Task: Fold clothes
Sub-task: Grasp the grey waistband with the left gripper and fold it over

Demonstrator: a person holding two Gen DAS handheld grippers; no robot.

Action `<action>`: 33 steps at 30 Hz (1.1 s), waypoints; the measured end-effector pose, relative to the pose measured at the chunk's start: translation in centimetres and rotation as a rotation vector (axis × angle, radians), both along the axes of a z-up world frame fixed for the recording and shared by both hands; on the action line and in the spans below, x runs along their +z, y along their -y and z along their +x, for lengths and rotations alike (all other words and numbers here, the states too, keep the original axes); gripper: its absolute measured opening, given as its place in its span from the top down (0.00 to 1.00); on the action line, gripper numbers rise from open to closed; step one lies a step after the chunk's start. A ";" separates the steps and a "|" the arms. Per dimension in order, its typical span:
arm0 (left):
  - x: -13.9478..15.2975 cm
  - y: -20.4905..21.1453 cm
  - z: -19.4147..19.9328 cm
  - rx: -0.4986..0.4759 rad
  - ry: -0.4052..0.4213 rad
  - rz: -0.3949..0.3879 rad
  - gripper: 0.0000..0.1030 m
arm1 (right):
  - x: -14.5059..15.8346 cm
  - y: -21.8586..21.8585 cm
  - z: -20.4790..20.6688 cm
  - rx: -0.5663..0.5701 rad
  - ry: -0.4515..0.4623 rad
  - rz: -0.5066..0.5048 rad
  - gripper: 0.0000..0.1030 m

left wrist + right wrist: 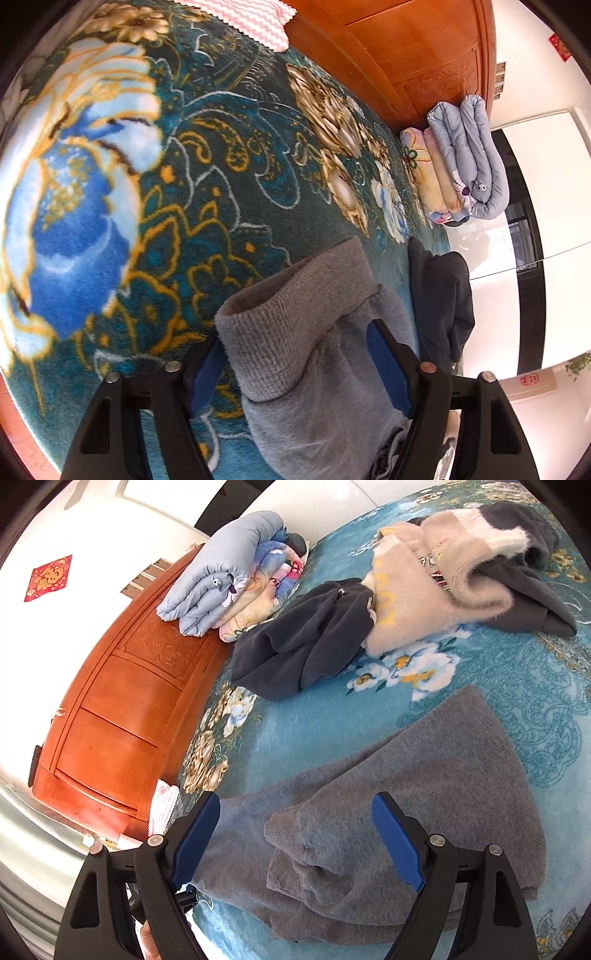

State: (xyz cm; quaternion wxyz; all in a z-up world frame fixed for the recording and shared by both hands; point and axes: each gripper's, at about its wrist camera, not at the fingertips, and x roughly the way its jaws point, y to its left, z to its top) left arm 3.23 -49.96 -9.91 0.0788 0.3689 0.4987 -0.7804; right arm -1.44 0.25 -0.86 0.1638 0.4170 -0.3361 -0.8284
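Note:
A grey knit sweater (424, 775) lies partly folded on the teal floral blanket (517, 672), its ribbed collar (295, 834) near the front. My right gripper (295, 827) is open and hovers just above the collar area. In the left wrist view the sweater's ribbed cuff or hem (291, 325) lies between the fingers of my left gripper (295, 354), which is open around it, jaws wide apart.
A dark navy garment (306, 642), a cream fuzzy sweater (436, 583) and a dark grey garment (532, 602) lie heaped further off. Folded quilts (229, 579) lean against the wooden headboard (122, 716). A pink zigzag pillow (255, 18) lies at the blanket's far end.

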 end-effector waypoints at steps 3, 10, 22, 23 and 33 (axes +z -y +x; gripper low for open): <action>1.3 -0.7 -0.3 -0.021 0.026 -0.063 0.58 | 0.5 -0.4 0.3 -0.013 -0.018 -0.003 0.17; 5.6 -2.8 -0.1 -0.046 0.043 -0.176 0.80 | 1.8 -1.6 1.2 -0.013 -0.042 -0.015 0.17; 21.4 -21.7 -1.2 -0.386 -0.192 -0.585 0.80 | 4.2 -7.6 2.0 -0.048 -0.038 -0.029 0.17; 21.9 -23.8 -1.4 -0.427 -0.192 -0.603 0.80 | 4.0 -8.4 2.1 -0.060 -0.028 -0.033 0.17; 16.1 -42.3 -1.7 -0.764 -0.060 -0.805 0.80 | 2.1 -15.1 3.8 -0.156 0.029 -0.022 0.17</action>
